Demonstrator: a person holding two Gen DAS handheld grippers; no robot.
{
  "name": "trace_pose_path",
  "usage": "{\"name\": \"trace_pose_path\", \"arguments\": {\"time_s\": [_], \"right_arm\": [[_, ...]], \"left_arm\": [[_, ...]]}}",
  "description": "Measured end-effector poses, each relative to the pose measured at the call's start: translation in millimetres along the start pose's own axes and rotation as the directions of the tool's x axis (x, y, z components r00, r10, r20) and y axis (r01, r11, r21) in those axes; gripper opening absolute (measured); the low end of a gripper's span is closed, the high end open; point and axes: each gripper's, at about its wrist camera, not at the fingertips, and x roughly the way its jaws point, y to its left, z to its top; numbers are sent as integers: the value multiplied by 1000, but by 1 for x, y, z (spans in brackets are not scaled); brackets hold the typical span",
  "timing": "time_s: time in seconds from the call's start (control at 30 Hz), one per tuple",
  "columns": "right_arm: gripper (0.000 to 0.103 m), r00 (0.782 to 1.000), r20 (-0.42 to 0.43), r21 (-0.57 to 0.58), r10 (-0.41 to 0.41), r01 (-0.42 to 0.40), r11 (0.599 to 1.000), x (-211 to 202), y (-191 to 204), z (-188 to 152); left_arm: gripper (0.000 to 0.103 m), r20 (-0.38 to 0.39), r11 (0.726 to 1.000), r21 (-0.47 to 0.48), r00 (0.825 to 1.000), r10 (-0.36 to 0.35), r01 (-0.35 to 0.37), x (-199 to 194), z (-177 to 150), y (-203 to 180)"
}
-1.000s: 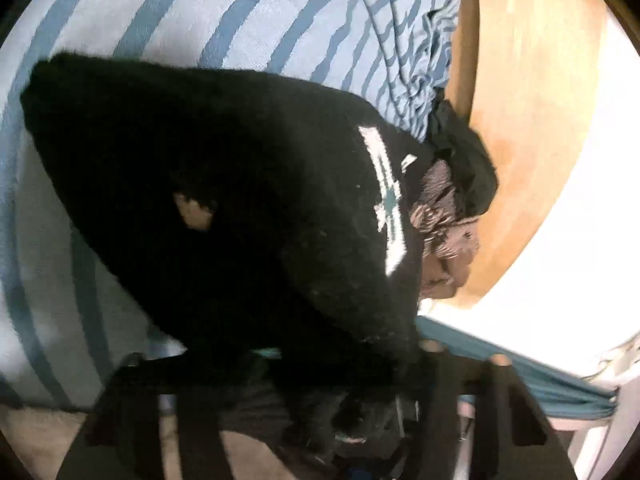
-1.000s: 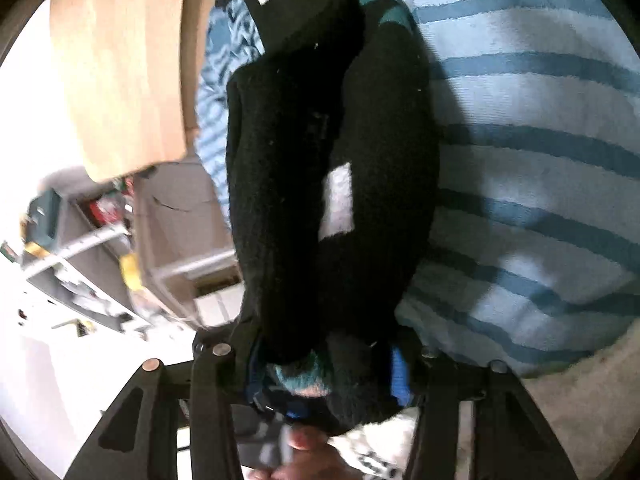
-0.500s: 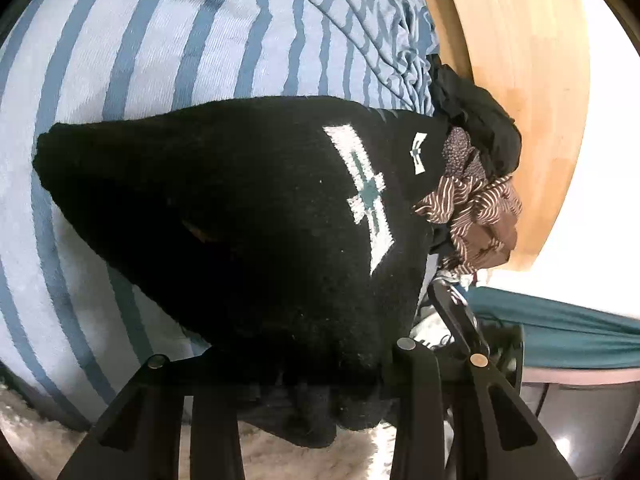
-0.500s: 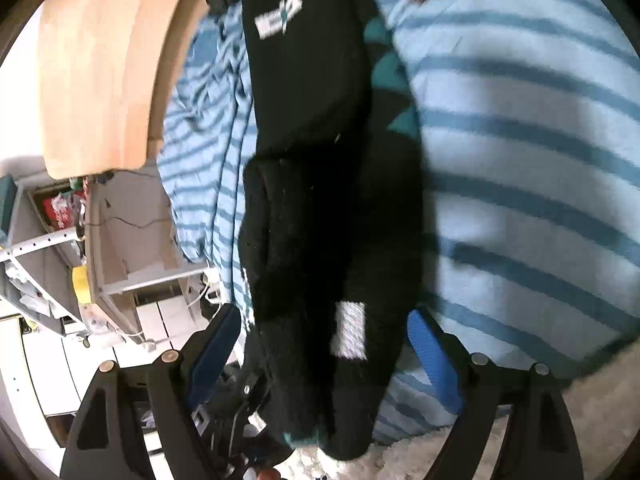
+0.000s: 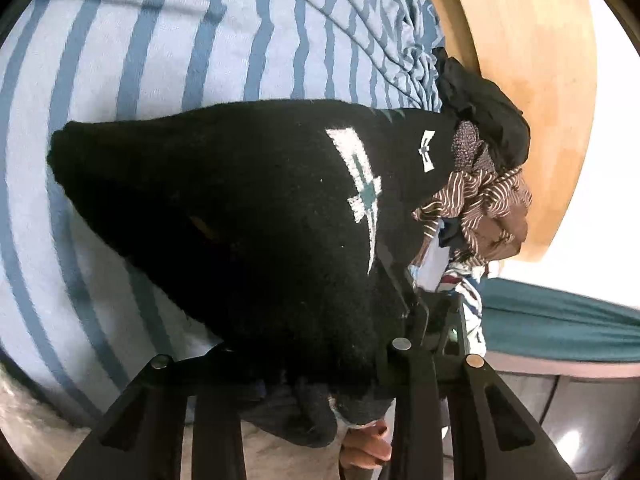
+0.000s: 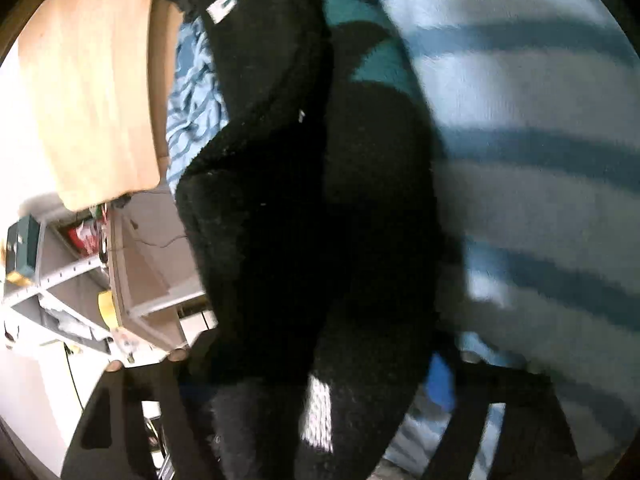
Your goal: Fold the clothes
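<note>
A black knit sweater (image 5: pixel 240 200) with a white and teal pattern lies across the blue-striped bed sheet (image 5: pixel 160 40). My left gripper (image 5: pixel 304 360) has a bunched edge of it pressed between its fingers, and its jaws are still closing. In the right wrist view the sweater (image 6: pixel 304 220) runs away from the camera and fills the gap of my right gripper (image 6: pixel 320 360). Those jaws are closing around the thick knit, and a blue pad (image 6: pixel 440 384) stands at its edge. The view is blurred. A hand (image 5: pixel 368 448) shows under the left gripper.
A pile of clothes, one brown-striped (image 5: pixel 480 200) and one black (image 5: pixel 484 112), sits against the wooden headboard (image 5: pixel 520 80). A teal cloth (image 5: pixel 560 328) lies beside the bed. White shelves (image 6: pixel 60 280) stand left of the headboard (image 6: pixel 88 100). The striped sheet (image 6: pixel 520 160) spreads right.
The left gripper rolled and rose a little, keeping its hold on the sweater. The right gripper let go, its jaws spread wide, then it moved in closer along the sweater.
</note>
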Motion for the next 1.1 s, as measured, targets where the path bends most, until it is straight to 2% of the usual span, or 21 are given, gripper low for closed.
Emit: {"name": "trace_pose_path", "arguments": {"time_s": [0.13,0.27,0.33,0.43,0.53,0.63,0.73,0.77,0.83,0.9,0.93,1.0,1.03,1.07,1.1], "right_arm": [[70,998,56,-74,11,-7,997,-5,25,-23],[70,999,33,-37,43,-42,998,12,49,-55],[70,997,-3,-14,71,-71,997,30,55,-78],[76,991,-92,60,98,-92,994,68,48,-107],[81,980,-188,175,70,-37,984,99,30,-119],[84,979,-198,208,43,-1,978,89,21,-118],[86,988,-150,73,-41,52,996,51,35,-102],[86,990,-97,-7,-99,99,995,37,45,-94],[86,982,52,-133,-182,188,973,6,66,-76],[81,969,153,-266,-191,227,937,-9,94,-59],[77,967,171,-323,-188,235,917,-8,105,-53],[59,967,173,-402,-185,241,883,4,121,-44],[44,969,158,-425,-192,242,872,14,126,-39],[36,970,131,-436,-207,244,867,28,130,-34],[35,970,105,-451,-219,243,859,41,133,-30]], "left_arm": [[34,7,996,89,1000,14,-14,-28,8,-10],[34,26,988,143,998,60,-63,-76,15,-13],[34,53,982,151,993,103,-110,-106,22,-5],[34,99,973,125,978,185,-197,-135,33,20],[33,88,975,35,972,216,-220,-136,44,54],[33,84,981,0,977,195,-196,-131,43,65],[33,100,980,11,975,196,-198,-131,42,61],[33,107,979,18,974,201,-204,-132,41,58],[33,111,976,22,971,213,-216,-132,40,54],[33,107,975,3,969,222,-223,-131,40,55],[33,109,975,-8,969,220,-220,-131,40,56],[33,114,976,-22,969,218,-217,-131,39,57],[33,116,976,-22,969,218,-217,-132,38,56],[33,117,976,-22,969,219,-218,-133,38,56],[33,119,975,-22,968,220,-219,-134,37,55]]}}
